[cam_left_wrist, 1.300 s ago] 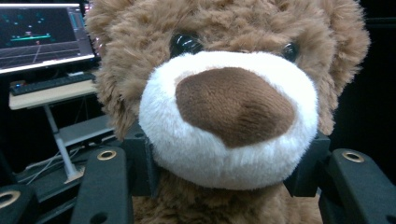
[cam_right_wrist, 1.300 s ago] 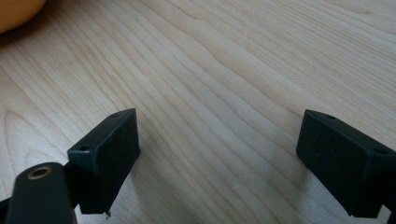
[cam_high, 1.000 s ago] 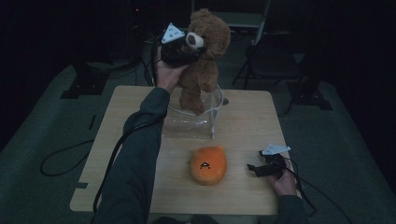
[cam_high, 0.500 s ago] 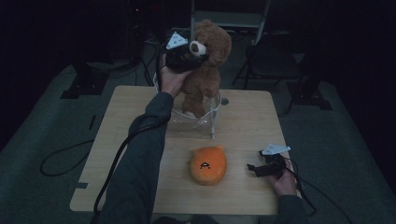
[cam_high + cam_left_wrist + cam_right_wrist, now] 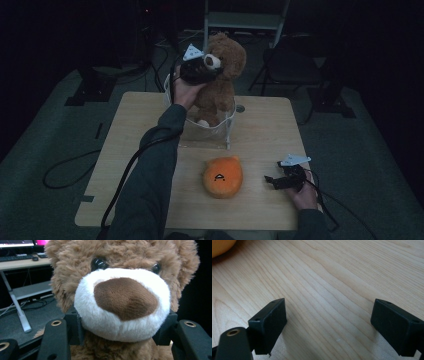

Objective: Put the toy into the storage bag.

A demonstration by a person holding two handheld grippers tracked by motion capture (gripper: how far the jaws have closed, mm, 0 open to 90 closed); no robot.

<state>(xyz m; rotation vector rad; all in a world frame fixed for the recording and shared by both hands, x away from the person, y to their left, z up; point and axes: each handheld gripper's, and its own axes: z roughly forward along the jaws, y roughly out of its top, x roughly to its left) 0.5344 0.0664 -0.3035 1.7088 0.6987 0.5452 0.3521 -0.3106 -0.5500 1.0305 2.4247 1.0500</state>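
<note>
The clear bin (image 5: 220, 131) with the teddy bear (image 5: 220, 85) standing in it blocks the table's (image 5: 135, 130) far middle. The orange plush (image 5: 223, 176) blocks the near middle. Bare wood lies open on the far left and far right.

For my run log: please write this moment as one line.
left gripper: shut on teddy bear snout | bear: feet in clear container | right gripper: open, empty

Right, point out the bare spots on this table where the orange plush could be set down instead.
Free: the table's left side, between its left edge and the sleeve; the far right corner beside the clear container; the strip between the orange plush and the right gripper. Crowded: the far middle, where the left gripper holds the teddy bear in the container.
</note>
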